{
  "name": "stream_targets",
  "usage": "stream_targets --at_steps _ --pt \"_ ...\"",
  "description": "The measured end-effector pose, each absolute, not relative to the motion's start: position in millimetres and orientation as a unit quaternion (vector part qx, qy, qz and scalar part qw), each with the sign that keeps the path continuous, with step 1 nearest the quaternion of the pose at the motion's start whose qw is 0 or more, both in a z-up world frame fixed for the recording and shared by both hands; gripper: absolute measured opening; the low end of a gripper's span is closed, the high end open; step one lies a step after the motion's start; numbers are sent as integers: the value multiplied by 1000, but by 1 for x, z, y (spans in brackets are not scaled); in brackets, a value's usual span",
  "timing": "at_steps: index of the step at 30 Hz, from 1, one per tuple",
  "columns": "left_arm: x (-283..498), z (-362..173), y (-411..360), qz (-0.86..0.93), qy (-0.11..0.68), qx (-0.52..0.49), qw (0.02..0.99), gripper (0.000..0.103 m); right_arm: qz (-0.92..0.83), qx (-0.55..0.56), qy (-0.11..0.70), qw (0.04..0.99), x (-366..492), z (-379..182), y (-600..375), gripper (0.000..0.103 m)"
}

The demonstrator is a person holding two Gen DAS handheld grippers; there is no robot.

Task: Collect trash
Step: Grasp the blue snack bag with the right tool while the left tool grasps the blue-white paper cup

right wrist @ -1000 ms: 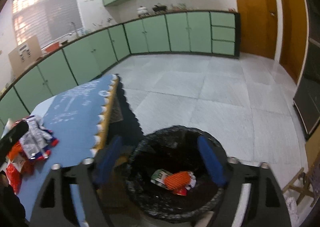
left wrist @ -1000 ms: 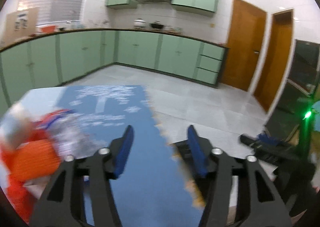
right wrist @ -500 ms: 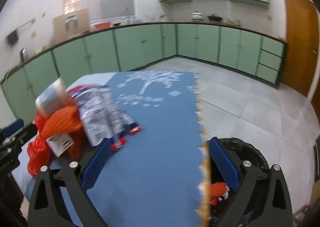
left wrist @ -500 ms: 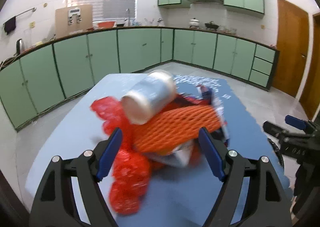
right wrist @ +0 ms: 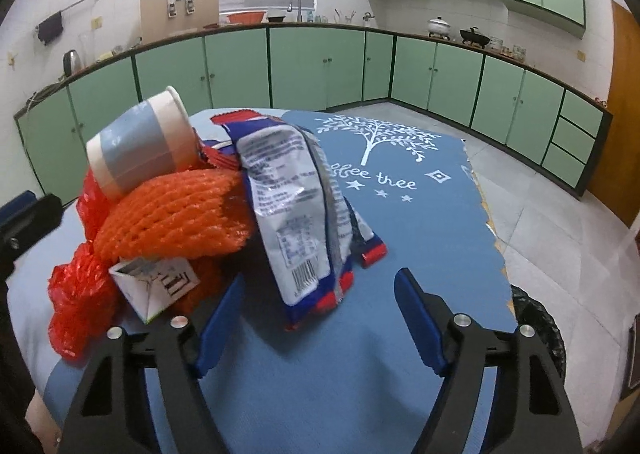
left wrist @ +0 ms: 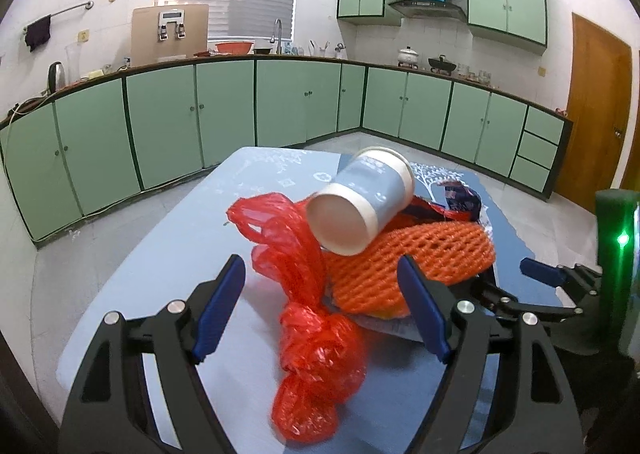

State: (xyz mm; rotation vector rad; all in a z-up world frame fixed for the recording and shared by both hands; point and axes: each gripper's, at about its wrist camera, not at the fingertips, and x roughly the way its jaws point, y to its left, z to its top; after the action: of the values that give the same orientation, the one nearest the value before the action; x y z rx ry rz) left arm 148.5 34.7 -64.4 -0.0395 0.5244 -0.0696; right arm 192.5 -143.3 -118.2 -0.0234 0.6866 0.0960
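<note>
Cup [left wrist: 362, 200] perched atop net [left wrist: 408, 260], ready to roll off bench [left wrist: 180, 238]. Left tool [left wrist: 320, 306] open around bag [left wrist: 316, 338]; right tool [right wrist: 318, 322] closing, empty, near wrapper [right wrist: 296, 210].

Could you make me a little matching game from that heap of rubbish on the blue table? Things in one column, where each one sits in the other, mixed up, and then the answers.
Things:
1. paper cup
2. orange foam net
3. red plastic bag
4. snack wrapper

Places:
A. draped down the heap's side nearest the tree print
B. lying on its side on top of the heap
C. directly under the cup
D. trailing out of the heap toward the left gripper

Pairs: 1-B, 2-C, 3-D, 4-A
</note>
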Motion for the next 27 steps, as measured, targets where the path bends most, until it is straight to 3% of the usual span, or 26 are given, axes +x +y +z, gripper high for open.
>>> stream_targets --at_steps 5,11,14,18,27 --pt "154 -63 37 -40 256 -25 966 76 44 -25 340 939 203 -121 -136 62" --pt "163 -55 26 -61 245 -24 967 76 59 -7 350 935 209 -123 -145 25" --pt "173 -51 17 -69 239 -21 968 76 61 3 348 936 208 -122 -153 15" --pt "188 -52 11 -69 234 -15 970 77 65 17 342 937 204 -116 -167 9" --pt "228 -62 22 -90 254 -28 963 86 69 31 331 941 201 -108 -177 9"
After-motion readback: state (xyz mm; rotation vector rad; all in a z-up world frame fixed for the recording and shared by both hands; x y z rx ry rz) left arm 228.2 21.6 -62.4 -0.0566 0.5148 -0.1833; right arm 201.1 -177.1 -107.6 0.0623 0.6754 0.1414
